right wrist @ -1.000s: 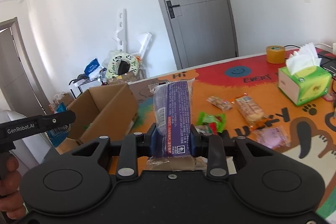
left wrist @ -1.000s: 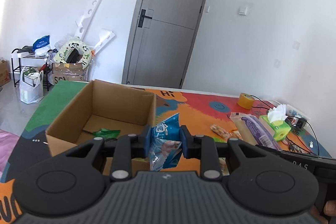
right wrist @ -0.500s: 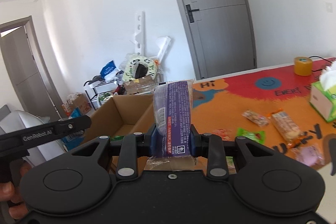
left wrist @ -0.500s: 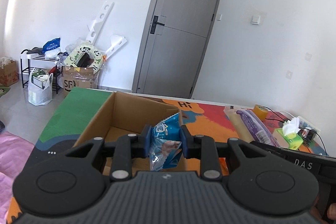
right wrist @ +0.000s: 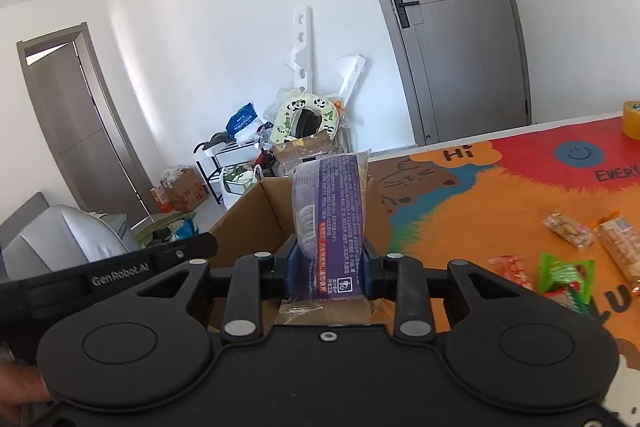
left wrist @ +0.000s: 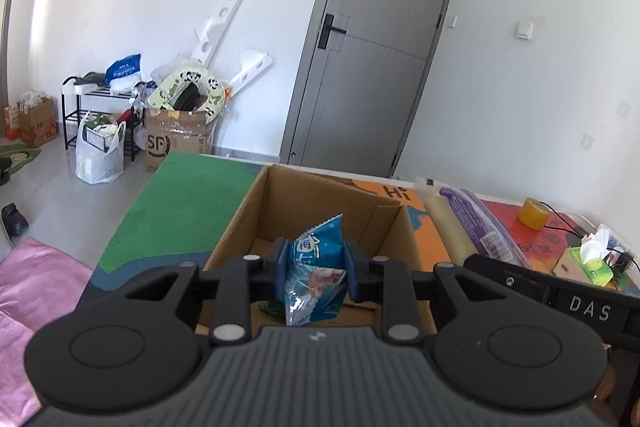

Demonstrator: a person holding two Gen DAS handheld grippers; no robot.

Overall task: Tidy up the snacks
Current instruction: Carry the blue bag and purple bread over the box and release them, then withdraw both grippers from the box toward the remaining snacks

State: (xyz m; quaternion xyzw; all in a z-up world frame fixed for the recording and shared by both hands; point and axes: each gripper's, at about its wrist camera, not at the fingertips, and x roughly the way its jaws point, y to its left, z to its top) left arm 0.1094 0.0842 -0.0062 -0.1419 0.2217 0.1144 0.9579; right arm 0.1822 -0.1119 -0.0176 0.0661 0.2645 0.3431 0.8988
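Observation:
My left gripper (left wrist: 314, 269) is shut on a small blue snack packet (left wrist: 316, 279), held just over the near side of an open cardboard box (left wrist: 240, 227). A green wrapper (left wrist: 270, 307) lies on the box floor. My right gripper (right wrist: 329, 267) is shut on a long purple biscuit pack (right wrist: 332, 215), which stands up over the box's right wall (right wrist: 248, 227). The same purple pack (left wrist: 476, 223) shows at the right of the left wrist view. Each gripper's body appears at the edge of the other view.
Loose snacks lie on the colourful mat: a green packet (right wrist: 564, 275), a peanut bar (right wrist: 568, 229), a cracker pack (right wrist: 622, 247). A yellow tape roll (left wrist: 532, 213) and a green tissue box (left wrist: 588, 263) sit far right. Floor clutter (left wrist: 180, 123) stands by the wall.
Both grippers have moved left across the table toward the box, each still holding its snack. The box now sits right under both packets, and the loose snacks have slid to the right.

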